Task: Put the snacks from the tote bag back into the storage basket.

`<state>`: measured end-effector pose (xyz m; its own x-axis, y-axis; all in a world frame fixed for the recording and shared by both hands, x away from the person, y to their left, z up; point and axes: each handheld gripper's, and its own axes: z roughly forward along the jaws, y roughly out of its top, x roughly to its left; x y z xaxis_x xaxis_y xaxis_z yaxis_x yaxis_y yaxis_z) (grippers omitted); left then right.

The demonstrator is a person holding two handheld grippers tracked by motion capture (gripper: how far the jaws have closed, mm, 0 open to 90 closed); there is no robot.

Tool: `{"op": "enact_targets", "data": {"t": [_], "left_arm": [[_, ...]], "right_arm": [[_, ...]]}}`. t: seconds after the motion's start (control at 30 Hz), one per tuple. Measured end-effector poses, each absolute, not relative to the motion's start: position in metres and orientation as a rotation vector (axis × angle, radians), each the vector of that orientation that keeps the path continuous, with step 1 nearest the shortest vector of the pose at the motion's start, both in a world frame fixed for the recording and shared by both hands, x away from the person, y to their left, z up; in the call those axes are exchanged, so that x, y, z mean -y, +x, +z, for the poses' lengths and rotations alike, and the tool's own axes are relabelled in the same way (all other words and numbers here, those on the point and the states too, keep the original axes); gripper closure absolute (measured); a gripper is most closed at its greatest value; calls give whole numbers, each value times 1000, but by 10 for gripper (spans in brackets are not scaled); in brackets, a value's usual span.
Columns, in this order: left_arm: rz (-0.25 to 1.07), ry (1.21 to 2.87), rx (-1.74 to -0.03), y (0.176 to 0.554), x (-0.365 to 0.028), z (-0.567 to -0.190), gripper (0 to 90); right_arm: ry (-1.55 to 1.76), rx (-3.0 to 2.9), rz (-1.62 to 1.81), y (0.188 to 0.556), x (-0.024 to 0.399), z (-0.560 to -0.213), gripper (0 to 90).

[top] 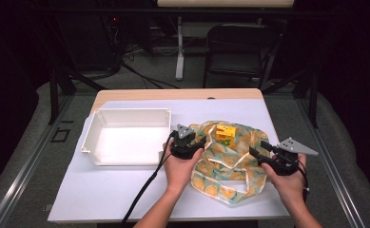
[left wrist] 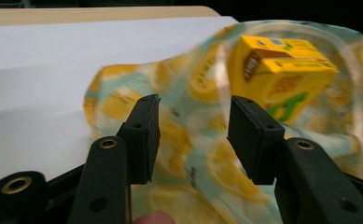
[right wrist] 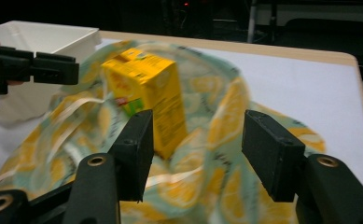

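Observation:
A cloth bag (top: 220,164) printed with lemons lies crumpled on the white table sheet, with a yellow carton (top: 225,134) standing in its open mouth. My left gripper (top: 198,140) hovers at the bag's left edge, jaws open and nothing between them. My right gripper (top: 257,148) is at the bag's right edge, also open and holding nothing. In the left gripper view, the gripper (left wrist: 194,116) points at the bag (left wrist: 188,140) with the carton (left wrist: 282,70) beyond. In the right gripper view, the gripper (right wrist: 195,135) frames the bag (right wrist: 221,121) and the carton (right wrist: 146,93).
A white rectangular bin (top: 130,112) stands left of the bag, close to my left hand; its corner (right wrist: 48,37) appears in the right gripper view. A black folding chair (top: 239,47) and table legs stand on the floor beyond the table's far edge.

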<state>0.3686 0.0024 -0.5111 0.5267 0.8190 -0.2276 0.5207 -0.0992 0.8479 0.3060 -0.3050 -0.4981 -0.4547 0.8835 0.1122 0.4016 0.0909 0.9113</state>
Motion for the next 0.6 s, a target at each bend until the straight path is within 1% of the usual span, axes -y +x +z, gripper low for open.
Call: {"op": "enact_targets", "data": {"t": [0.07, 0.17, 0.23, 0.3, 0.33, 0.37, 0.4, 0.43, 0.5, 0.53, 0.6], "left_arm": [[338, 1765, -1093, 360, 0, -512, 521], [294, 1789, -1062, 353, 7, -515, 429], [284, 1844, -1061, 351, 13, -519, 370], [254, 1891, -1082, 353, 17, -527, 358], [249, 1900, -1095, 354, 18, -529, 386], [231, 1910, -1116, 354, 18, -532, 449], [210, 1918, -1113, 355, 18, -534, 669], [204, 1921, -1107, 355, 18, -534, 669], [196, 1908, -1087, 356, 18, -532, 854], [182, 1913, -1077, 356, 17, -529, 889], [185, 1906, -1056, 357, 16, -522, 899]], "right_arm": [[1252, -1922, 1349, 305, 302, -499, 432], [1240, -1957, 1337, 303, 293, -506, 427], [1233, -1982, 1341, 304, 290, -509, 427], [1221, -1992, 1356, 304, 287, -511, 427], [1208, -2002, 1361, 303, 286, -512, 426], [1197, -2011, 1367, 303, 285, -512, 425], [1168, -2027, 1383, 301, 282, -512, 424], [1168, -2027, 1383, 301, 282, -512, 424], [1139, -2047, 1402, 300, 278, -512, 423], [1125, -2062, 1408, 299, 277, -512, 421], [1093, -2086, 1424, 298, 273, -512, 415]]}}
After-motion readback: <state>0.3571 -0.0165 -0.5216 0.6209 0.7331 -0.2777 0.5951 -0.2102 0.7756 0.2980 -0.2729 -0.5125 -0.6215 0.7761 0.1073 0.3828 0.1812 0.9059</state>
